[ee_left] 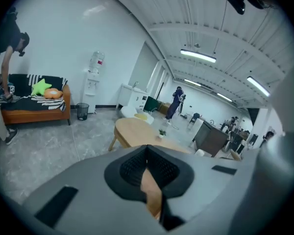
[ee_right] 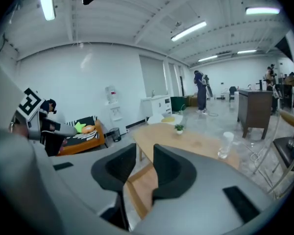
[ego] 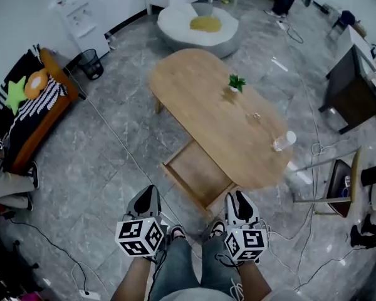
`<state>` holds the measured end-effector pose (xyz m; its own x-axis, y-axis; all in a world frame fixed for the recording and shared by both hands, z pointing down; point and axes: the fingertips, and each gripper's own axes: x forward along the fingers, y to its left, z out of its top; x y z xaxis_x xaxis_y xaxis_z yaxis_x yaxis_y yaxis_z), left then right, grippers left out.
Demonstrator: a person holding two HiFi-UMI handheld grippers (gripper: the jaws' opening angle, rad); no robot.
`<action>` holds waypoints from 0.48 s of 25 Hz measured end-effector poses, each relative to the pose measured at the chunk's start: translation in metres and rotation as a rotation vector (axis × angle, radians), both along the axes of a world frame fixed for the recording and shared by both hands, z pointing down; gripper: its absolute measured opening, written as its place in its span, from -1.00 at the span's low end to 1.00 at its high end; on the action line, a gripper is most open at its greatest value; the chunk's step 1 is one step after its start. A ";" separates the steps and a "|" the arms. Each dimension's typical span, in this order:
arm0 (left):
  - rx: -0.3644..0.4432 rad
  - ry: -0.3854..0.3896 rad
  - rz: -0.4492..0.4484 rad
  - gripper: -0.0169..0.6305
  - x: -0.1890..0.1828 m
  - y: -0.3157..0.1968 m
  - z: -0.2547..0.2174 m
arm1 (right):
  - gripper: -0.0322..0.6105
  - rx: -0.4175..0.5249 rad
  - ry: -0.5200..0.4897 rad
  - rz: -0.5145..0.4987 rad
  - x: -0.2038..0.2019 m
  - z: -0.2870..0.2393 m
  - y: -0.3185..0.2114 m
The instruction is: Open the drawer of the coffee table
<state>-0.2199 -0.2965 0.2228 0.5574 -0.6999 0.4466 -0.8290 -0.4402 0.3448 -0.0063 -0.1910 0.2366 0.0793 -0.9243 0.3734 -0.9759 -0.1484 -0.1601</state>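
Left gripper (ego: 148, 196), nearest the head camera, has its jaws closed together on nothing. Right gripper (ego: 240, 200), beside it, has its jaws slightly parted and is also empty. Neither touches the drawer (ego: 197, 173), which stands drawn out from under the near long edge of the coffee table (ego: 194, 86), front rail toward the grippers. Cup (ego: 284, 141) stands near the tabletop's right end, plant (ego: 236, 83) near its centre. Opening looks essentially complete. Any further pull should take the front rail at its middle and run straight and level, without jolting the tabletop.
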 end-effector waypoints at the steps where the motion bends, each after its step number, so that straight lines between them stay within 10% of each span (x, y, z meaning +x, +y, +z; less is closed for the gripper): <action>1: 0.022 0.010 0.012 -0.98 0.004 -0.003 -0.020 | -0.56 0.021 0.009 0.030 0.008 -0.023 0.000; 12: 0.255 0.103 0.133 -0.98 0.020 -0.022 -0.193 | -0.89 0.186 0.002 0.372 0.077 -0.187 0.058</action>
